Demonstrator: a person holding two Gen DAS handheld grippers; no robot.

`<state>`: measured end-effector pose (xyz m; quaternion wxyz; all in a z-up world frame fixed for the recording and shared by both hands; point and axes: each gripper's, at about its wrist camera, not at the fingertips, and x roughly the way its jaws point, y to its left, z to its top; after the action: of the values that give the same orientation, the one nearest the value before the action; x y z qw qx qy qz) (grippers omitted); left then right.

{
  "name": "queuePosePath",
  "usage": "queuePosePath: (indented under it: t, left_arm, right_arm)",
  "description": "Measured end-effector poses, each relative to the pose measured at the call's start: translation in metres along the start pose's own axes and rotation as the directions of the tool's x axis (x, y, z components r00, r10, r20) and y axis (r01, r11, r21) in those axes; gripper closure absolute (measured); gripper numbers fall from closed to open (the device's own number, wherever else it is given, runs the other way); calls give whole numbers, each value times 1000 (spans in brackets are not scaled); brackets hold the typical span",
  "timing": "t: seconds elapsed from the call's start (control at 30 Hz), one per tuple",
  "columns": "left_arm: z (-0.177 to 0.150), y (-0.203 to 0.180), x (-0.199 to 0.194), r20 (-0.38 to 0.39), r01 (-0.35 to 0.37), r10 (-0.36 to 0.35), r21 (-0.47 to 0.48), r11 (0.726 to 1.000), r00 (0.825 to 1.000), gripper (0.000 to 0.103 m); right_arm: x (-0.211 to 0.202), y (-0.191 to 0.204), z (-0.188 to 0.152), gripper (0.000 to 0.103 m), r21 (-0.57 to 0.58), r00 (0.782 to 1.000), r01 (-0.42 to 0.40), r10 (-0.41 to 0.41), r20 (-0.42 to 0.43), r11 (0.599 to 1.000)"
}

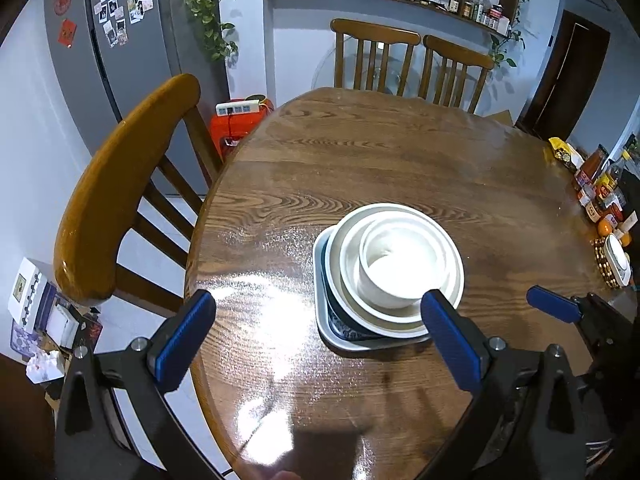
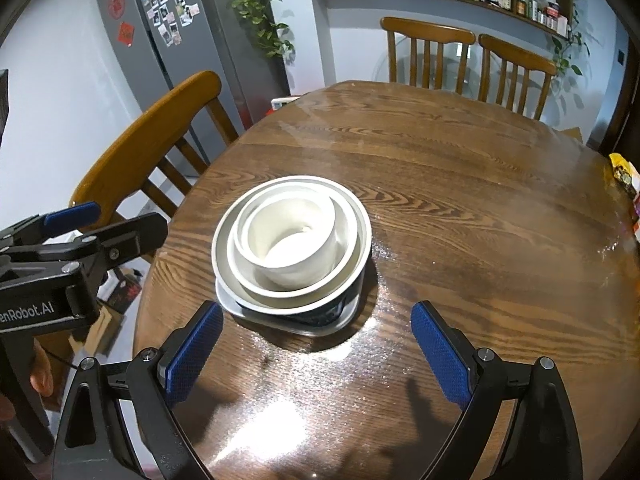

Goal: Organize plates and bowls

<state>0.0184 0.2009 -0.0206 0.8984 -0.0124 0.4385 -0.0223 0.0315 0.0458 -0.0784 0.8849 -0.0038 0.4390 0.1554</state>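
On the round wooden table [image 1: 360, 160] stands one nested stack. A square white plate [image 1: 332, 340] lies at the bottom, with a dark blue patterned dish [image 1: 348, 330] on it. Above that sit a wide white bowl [image 1: 400, 210] and a smaller white bowl [image 1: 400, 268] inside. My left gripper [image 1: 318, 298] is open in front of the stack, its right finger overlapping the rim in view. In the right wrist view the small bowl [image 2: 296, 248] sits innermost, and my right gripper [image 2: 316, 308] is open just short of the square plate [image 2: 240, 304], holding nothing.
A wooden chair [image 1: 120, 184] stands close at the table's left, and two more chairs [image 1: 412, 60] stand at the far side. Jars and packets [image 1: 600, 192], a trivet and a white dish [image 1: 618, 264] crowd the right edge. The left gripper [image 2: 120, 220] shows at that view's left.
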Motion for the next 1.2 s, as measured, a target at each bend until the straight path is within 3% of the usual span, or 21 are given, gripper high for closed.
queuePosePath:
  t: [0.23, 0.57, 1.2]
  left_arm:
    - [-7, -1, 8, -67, 40, -41, -13, 999, 997, 1]
    - [-12, 1, 7, -70, -42, 41, -5, 999, 997, 1]
    - [-15, 2, 11, -87, -67, 66, -10, 998, 994, 1]
  right_arm:
    - [-2, 4, -2, 8, -3, 1000, 5, -5, 3, 1000]
    - [-5, 3, -4, 8, -1, 1000, 29, -29, -2, 1000]
    - [-7, 6, -4, 8, -15, 999, 45, -45, -14, 999]
